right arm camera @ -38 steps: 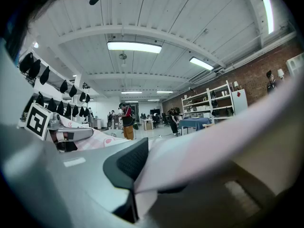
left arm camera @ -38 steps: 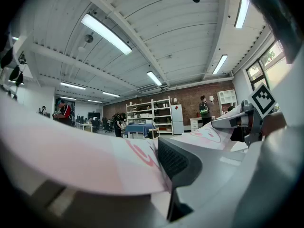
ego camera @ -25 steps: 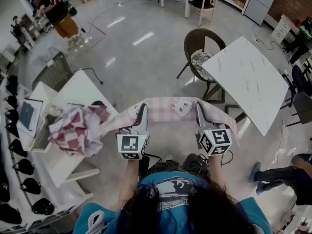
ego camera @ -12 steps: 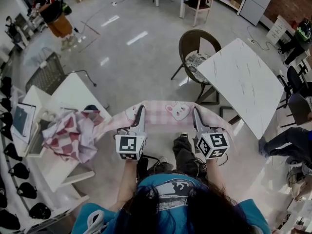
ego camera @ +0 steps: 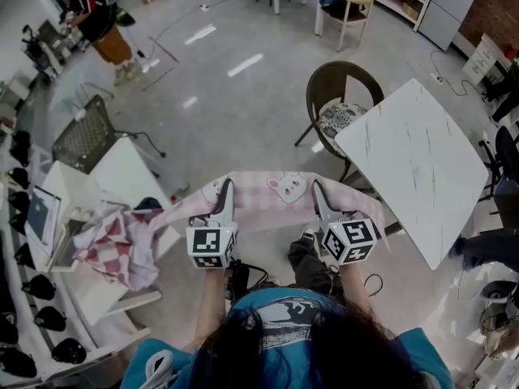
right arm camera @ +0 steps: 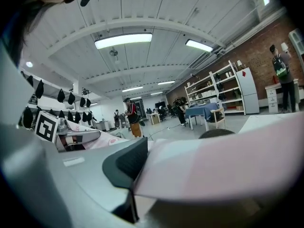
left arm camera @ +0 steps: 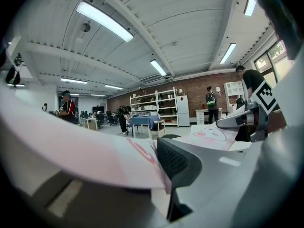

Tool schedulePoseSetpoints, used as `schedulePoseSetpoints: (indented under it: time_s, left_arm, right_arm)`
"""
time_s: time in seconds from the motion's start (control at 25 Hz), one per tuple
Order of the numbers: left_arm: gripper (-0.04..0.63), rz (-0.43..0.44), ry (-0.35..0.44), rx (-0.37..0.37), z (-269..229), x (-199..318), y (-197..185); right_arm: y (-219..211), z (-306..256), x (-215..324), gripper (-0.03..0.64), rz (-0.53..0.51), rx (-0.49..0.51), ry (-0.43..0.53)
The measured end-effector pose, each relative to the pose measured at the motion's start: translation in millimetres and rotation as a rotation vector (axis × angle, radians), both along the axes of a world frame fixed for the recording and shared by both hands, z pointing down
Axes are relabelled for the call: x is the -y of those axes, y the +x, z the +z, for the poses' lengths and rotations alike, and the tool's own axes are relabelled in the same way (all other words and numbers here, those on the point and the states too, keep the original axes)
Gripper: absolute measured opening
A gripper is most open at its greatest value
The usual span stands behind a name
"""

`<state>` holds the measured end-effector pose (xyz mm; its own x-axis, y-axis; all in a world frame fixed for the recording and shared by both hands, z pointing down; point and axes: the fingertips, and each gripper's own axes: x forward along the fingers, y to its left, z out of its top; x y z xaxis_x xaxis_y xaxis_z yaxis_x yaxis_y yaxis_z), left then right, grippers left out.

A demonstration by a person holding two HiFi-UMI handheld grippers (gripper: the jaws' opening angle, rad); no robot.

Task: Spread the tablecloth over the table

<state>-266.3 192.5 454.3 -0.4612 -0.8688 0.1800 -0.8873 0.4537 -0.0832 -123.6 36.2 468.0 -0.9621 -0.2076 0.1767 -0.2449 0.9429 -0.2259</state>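
Tablecloth (ego camera: 263,201) pinched in left tool (ego camera: 225,185) and right tool (ego camera: 316,186).

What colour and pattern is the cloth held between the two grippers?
The tablecloth is a pale pink-and-white check with cartoon animal faces; the head view shows it best.

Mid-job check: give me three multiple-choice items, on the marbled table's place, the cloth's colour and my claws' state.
1. In the head view, the marbled table lies:
A. right of the right claw
B. left of the left claw
C. under the tablecloth
2. The tablecloth is:
A. plain blue
B. pink check with cartoon faces
C. green striped
3. The claws are:
A. both shut on the tablecloth
B. both open
C. only left shut
Answers: 1 A, it fills the right side. 2 B, seen stretched between the claws. 3 A, both gripper views show cloth pinched.
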Motion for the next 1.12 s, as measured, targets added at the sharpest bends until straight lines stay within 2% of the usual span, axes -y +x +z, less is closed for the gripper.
schedulePoseSetpoints:
  time_s: [0.28, 0.44, 0.6, 0.84, 1.12]
  left_arm:
    - [0.061, -0.118, -0.008, 0.045, -26, 44, -48]
    - [0.061, -0.182, -0.014, 0.095, -38, 53, -74]
    - [0.061, -0.227, -0.025, 0.102, -42, 60, -92]
    - [0.063, -0.240, -0.055, 0.126, -53, 72, -118]
    - [0.063, -0.187, -0.067, 0.159, -61, 106, -167]
  right_arm:
    - [-63, -20, 56, 0.063, -0.111, 0.050, -0.016]
    - [-96, -27, 71, 0.063, -0.185, 0.090, -0.038]
    - [-123, -30, 81, 0.063, -0.239, 0.103, -0.031]
    - [-160, -37, 97, 0.063, -0.277, 0.104, -0.015]
    - [-207, -39, 127, 0.063, -0.252, 0.095, -0.016]
